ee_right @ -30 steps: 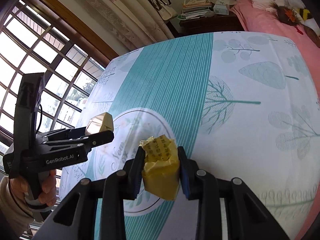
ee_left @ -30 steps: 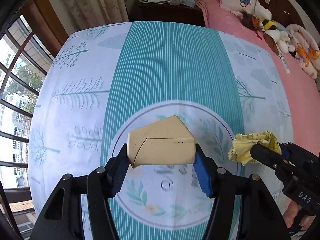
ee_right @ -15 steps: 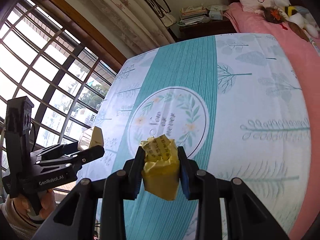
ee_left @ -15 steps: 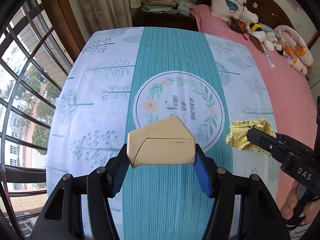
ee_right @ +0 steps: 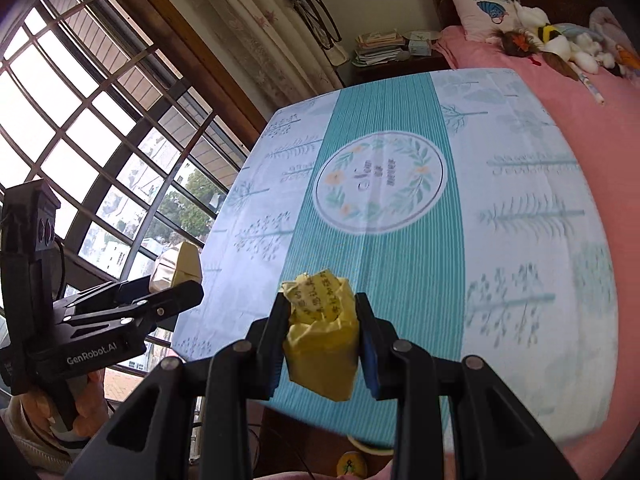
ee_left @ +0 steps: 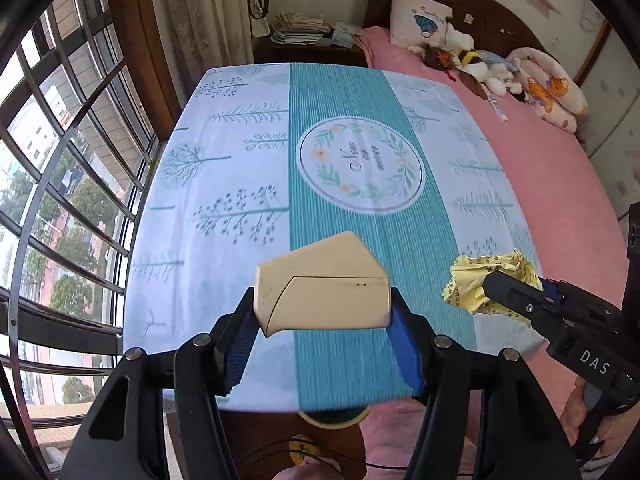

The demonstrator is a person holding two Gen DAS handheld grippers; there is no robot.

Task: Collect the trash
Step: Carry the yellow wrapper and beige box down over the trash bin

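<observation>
My left gripper [ee_left: 322,312] is shut on a beige folded paper piece [ee_left: 322,286], held in the air over the near end of the blue and teal patterned sheet [ee_left: 224,184]. From the right wrist view the same piece [ee_right: 178,266] shows at the left, in the left gripper [ee_right: 168,284]. My right gripper [ee_right: 322,334] is shut on a crumpled yellow printed wrapper [ee_right: 322,336]. That wrapper [ee_left: 476,284] also appears at the right of the left wrist view, pinched by the right gripper [ee_left: 494,286], which a hand holds.
The sheet covers one side of a bed with a pink cover [ee_left: 560,184]. Stuffed toys [ee_left: 480,64] and a pillow [ee_left: 420,18] lie at the head. A nightstand with stacked papers [ee_left: 304,28] stands behind. A barred window [ee_left: 60,160] runs along the left. A round rim [ee_left: 332,416] shows below the bed's foot.
Both grippers have pulled back and risen from the bed's middle past its near edge, each keeping its piece. The floor and the round rim below have come into view.
</observation>
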